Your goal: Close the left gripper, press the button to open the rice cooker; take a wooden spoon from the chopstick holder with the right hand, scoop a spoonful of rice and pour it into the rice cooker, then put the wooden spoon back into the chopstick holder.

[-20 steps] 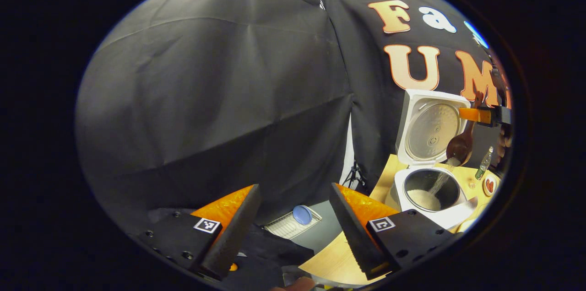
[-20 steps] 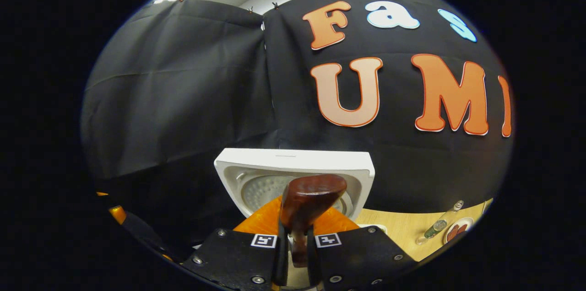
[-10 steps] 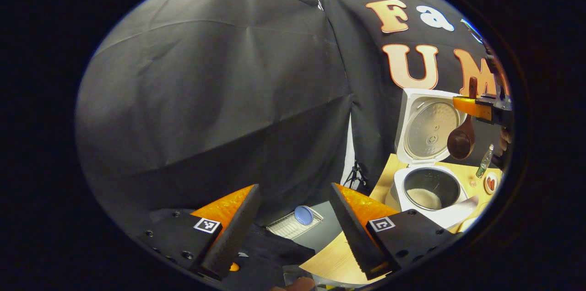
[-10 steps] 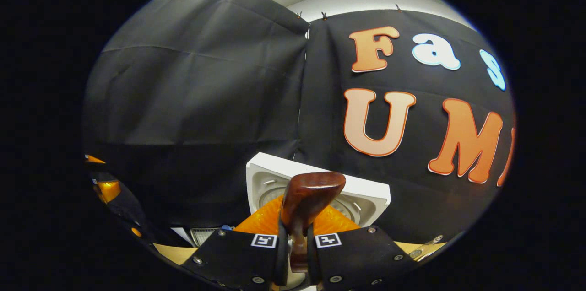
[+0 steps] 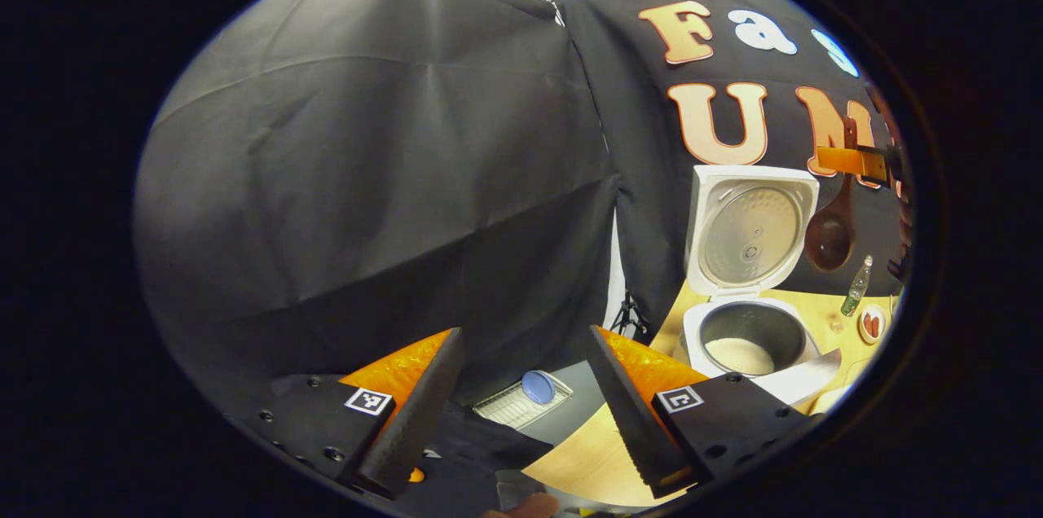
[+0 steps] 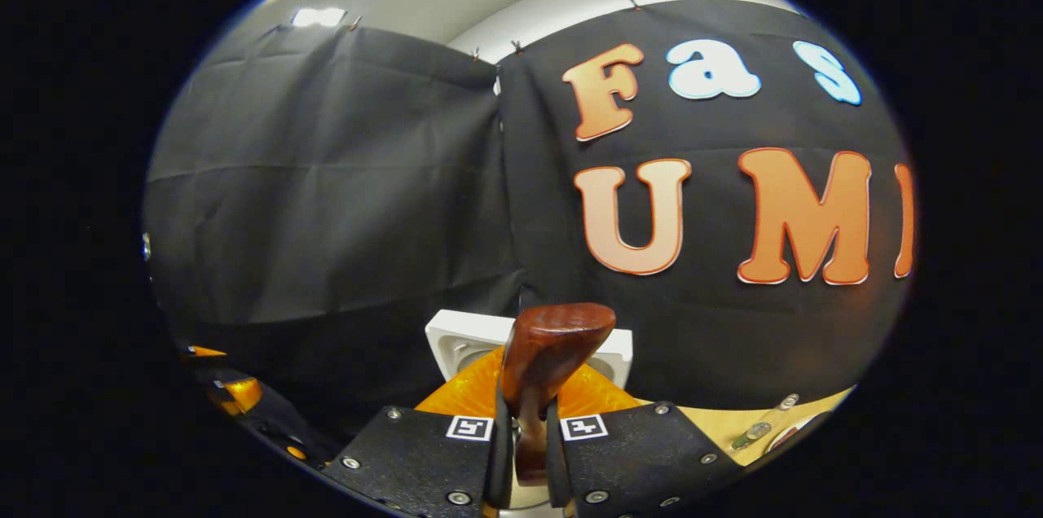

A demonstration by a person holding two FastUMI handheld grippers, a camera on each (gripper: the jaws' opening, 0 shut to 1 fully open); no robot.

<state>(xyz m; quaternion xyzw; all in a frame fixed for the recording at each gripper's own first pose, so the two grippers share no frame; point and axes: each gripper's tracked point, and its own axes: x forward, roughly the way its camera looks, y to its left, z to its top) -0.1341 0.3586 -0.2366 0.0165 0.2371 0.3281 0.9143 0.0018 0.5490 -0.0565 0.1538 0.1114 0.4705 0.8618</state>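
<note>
1. The right tool (image 6: 521, 441), its fingers clamped on a dark brown wooden spoon (image 6: 544, 355), holds the spoon above the white rice cooker (image 5: 745, 290), bowl hanging down, seemingly emptied.
2. The cooker's lid stands open; its dark inner pot (image 5: 751, 329) holds white rice.
3. The left tool (image 5: 521, 400) is wide open and empty, well apart.
4. Likely next: return the spoon upright into the chopstick holder.

Open rice cooker (image 5: 745, 314), raised wooden spoon (image 5: 829, 233)
</note>
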